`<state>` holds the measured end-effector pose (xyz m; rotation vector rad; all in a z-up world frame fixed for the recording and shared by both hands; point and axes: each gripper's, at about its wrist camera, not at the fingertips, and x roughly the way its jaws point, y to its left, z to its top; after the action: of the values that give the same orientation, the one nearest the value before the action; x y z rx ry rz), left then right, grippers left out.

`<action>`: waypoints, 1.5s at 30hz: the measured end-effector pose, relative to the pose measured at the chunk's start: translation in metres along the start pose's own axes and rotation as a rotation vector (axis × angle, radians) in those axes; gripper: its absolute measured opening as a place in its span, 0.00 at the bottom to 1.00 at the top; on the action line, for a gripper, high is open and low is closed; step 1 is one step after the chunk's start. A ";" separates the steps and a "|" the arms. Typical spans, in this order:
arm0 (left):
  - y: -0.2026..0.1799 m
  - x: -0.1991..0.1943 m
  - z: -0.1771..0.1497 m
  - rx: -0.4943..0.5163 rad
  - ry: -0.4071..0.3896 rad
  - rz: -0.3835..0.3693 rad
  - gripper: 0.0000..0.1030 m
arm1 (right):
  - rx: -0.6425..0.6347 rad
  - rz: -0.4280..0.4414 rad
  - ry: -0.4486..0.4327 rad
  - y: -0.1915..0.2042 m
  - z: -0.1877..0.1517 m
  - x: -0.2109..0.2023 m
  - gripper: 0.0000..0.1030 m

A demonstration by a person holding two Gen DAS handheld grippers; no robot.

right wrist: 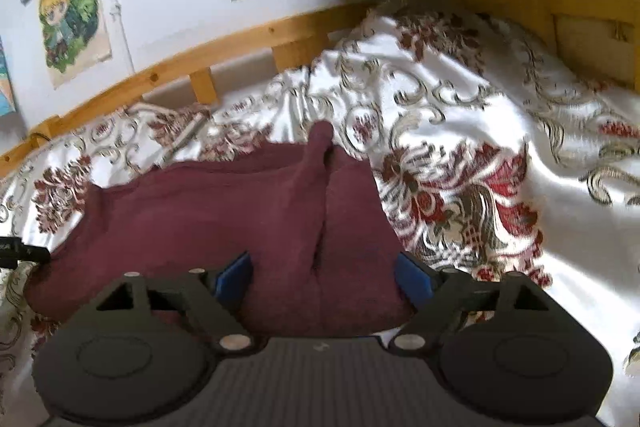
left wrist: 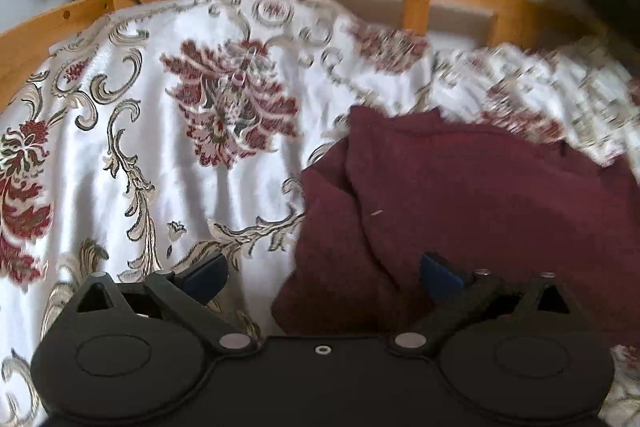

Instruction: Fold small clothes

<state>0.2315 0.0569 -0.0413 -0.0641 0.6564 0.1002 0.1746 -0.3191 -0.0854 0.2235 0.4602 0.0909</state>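
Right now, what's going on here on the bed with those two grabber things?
A person is folding a small maroon garment on a bed covered with a floral bedspread, a handheld gripper in each hand. The right gripper sits over the near end of the garment with its jaws open, cloth lying between them but not pinched. The left gripper is open too, at the garment's left edge, one finger over the bedspread and the other over the cloth. Neither one is holding anything at this moment.
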 end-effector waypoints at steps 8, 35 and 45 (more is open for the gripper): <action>-0.002 -0.017 -0.016 0.006 -0.018 -0.120 0.29 | -0.023 0.057 0.030 0.006 -0.001 0.001 0.19; 0.005 -0.006 -0.021 -0.105 0.085 -0.323 0.06 | 0.076 0.059 0.104 -0.006 -0.003 -0.009 0.10; 0.021 -0.005 -0.031 -0.198 0.146 -0.309 0.10 | 0.091 0.054 0.135 0.000 -0.006 -0.020 0.03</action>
<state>0.2063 0.0742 -0.0633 -0.3651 0.7739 -0.1392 0.1536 -0.3206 -0.0822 0.3205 0.5938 0.1387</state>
